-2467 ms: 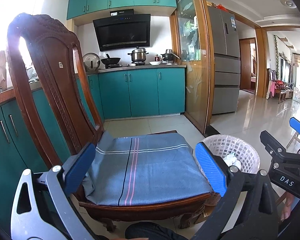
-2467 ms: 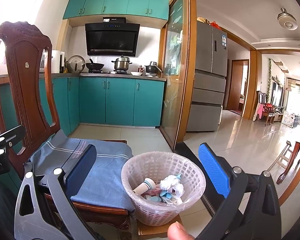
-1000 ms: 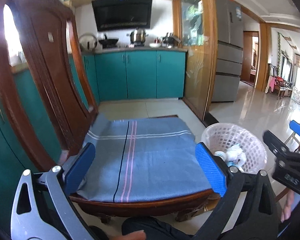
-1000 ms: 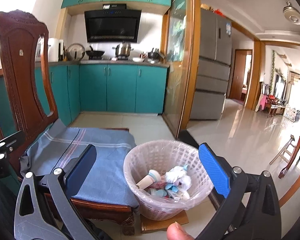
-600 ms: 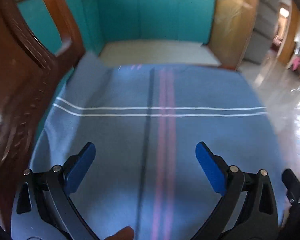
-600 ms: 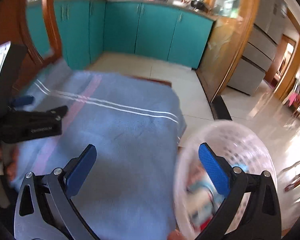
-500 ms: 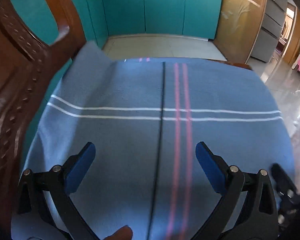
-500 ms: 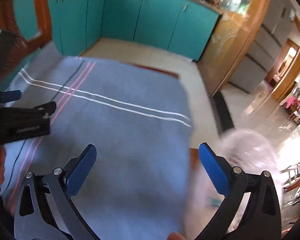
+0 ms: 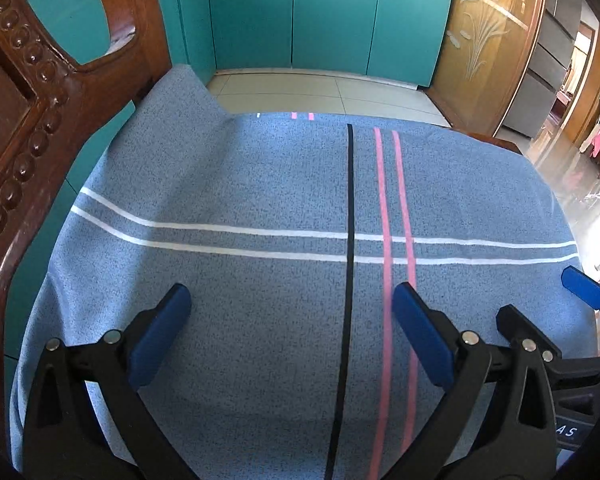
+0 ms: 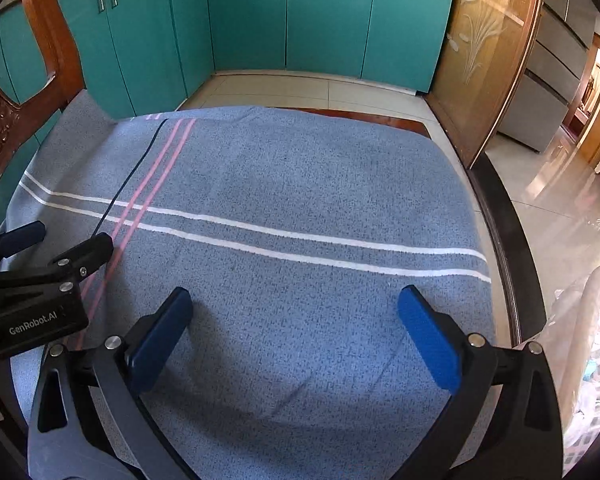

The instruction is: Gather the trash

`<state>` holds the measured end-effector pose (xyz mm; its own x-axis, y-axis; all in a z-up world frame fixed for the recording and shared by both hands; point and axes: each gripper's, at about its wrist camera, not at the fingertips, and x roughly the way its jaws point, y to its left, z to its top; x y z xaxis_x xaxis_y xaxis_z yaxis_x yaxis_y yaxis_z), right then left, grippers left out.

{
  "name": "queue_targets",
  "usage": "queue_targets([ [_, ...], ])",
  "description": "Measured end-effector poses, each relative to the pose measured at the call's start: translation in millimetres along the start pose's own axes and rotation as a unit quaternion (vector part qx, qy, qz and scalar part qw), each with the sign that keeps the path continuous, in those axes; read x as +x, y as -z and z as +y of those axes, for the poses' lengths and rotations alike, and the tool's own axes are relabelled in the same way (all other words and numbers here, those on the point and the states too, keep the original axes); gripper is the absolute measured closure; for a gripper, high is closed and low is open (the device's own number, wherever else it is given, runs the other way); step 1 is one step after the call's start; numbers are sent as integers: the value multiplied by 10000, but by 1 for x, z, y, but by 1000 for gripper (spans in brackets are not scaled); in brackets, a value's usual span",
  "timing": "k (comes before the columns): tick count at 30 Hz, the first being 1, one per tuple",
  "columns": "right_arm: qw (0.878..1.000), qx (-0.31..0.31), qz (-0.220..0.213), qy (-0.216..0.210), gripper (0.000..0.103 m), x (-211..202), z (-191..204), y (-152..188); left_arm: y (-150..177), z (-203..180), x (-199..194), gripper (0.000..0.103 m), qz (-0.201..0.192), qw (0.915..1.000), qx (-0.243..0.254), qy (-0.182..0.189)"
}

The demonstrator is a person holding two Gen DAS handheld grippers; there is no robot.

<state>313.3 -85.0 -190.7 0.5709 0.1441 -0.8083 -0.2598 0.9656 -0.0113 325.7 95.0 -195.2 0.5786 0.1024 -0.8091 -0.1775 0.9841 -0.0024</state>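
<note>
Both grippers hover low over a blue striped cloth [image 9: 260,184] that covers the seat of a wooden chair; the cloth also shows in the right wrist view [image 10: 300,184]. My left gripper [image 9: 288,304] is open and empty. My right gripper [image 10: 296,308] is open and empty, to the right of the left one. The white plastic trash basket [image 10: 592,344] with trash inside sits at the right edge of the right wrist view, beside the chair. No loose trash shows on the cloth.
The carved wooden chair back [image 9: 28,112] rises at the left. Teal cabinets [image 10: 324,16] line the far wall beyond a tiled floor [image 10: 300,92]. A wooden sliding-door frame [image 10: 500,80] and its dark floor track stand to the right.
Both grippers have tilted down and moved in close over the chair seat. The basket has slid from the middle of the right wrist view to its right edge.
</note>
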Motion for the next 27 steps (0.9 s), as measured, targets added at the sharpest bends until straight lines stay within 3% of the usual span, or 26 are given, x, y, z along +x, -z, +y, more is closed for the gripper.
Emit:
queue_targets([
  [27,10000,-1,1,-6,2,0,0,1,-1,1,0,2,1,10000,0,1],
])
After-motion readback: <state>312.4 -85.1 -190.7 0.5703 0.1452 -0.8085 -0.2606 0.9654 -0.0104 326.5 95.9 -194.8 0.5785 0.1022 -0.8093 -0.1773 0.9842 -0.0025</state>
